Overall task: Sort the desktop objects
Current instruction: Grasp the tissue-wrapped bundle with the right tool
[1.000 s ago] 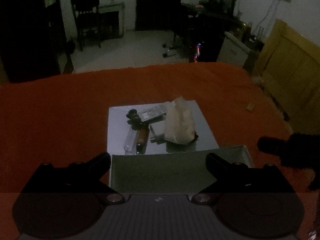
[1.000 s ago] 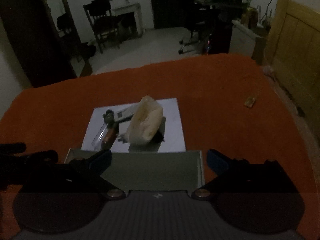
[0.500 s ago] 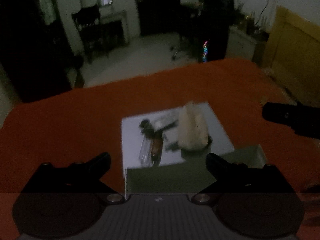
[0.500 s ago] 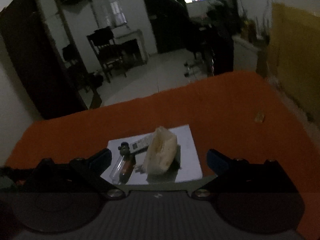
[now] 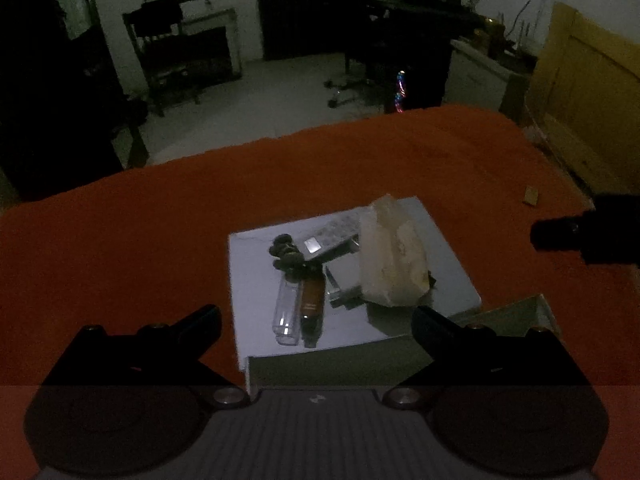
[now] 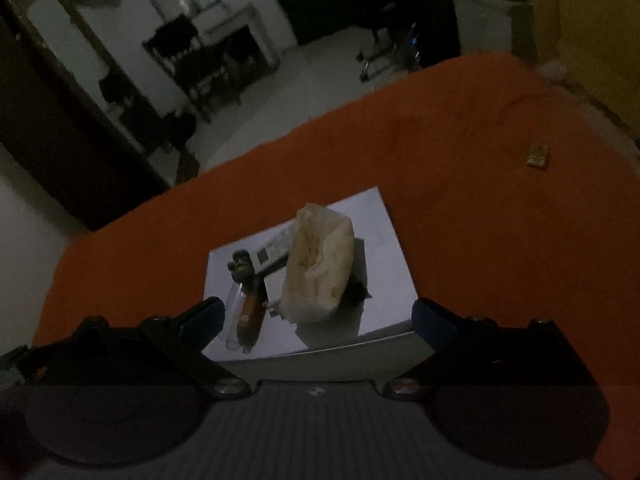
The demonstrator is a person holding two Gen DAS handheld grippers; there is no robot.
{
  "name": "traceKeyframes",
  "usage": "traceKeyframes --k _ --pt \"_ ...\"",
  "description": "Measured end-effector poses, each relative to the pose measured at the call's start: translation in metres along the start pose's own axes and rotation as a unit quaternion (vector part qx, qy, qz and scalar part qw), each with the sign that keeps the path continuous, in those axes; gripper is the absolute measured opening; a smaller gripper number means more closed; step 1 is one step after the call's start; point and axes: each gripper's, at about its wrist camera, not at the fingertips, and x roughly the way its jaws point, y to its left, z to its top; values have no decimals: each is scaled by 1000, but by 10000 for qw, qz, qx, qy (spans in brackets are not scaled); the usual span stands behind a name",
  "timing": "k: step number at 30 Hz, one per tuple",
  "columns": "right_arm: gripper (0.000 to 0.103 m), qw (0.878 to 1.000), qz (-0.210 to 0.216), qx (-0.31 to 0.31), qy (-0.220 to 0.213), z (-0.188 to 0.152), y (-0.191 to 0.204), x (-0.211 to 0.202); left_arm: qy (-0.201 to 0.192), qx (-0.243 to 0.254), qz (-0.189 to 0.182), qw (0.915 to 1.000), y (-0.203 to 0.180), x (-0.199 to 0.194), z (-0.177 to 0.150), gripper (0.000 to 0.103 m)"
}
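Dim room, orange-red cloth-covered table [image 5: 160,240]. Both tools are held low at the near edge. The left gripper [image 5: 316,320] has its fingers spread wide with nothing between them; the right gripper [image 6: 316,312] is likewise wide and empty.

The task's things lie heaped on a flat pale-grey rectangular sheet [image 5: 256,280] at the table's centre, straight ahead at twelve o'clock of both tools. At the heap's nine o'clock side a clear plastic tube [image 5: 286,312] and a brown cylindrical vial [image 5: 312,296] lie side by side, touching. A small dark knobbly object [image 5: 286,250] sits at their far ends, at about eleven o'clock. A flat grey remote-like keypad [image 5: 336,230] lies at twelve o'clock, partly under a crumpled cream paper bag [image 5: 390,264] at three o'clock. Something dark shows beneath the bag; what it is cannot be told.

A shallow grey open-topped box [image 5: 516,314] adjoins the sheet's near edge. Its floor is mostly hidden by the tools, so its contents cannot be told. A small tan scrap [image 6: 537,155] lies well apart, at two o'clock.

With the heap unsorted on the sheet, a sound pick would likely take an outlying item such as the tube, fingers set across its width, lifting cleanly so the touching vial does not roll.
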Motion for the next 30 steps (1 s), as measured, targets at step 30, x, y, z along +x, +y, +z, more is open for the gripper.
traceKeyframes --k 30 --pt "94 9859 -566 -349 1537 31 24 247 860 -317 33 9958 61 182 15 102"
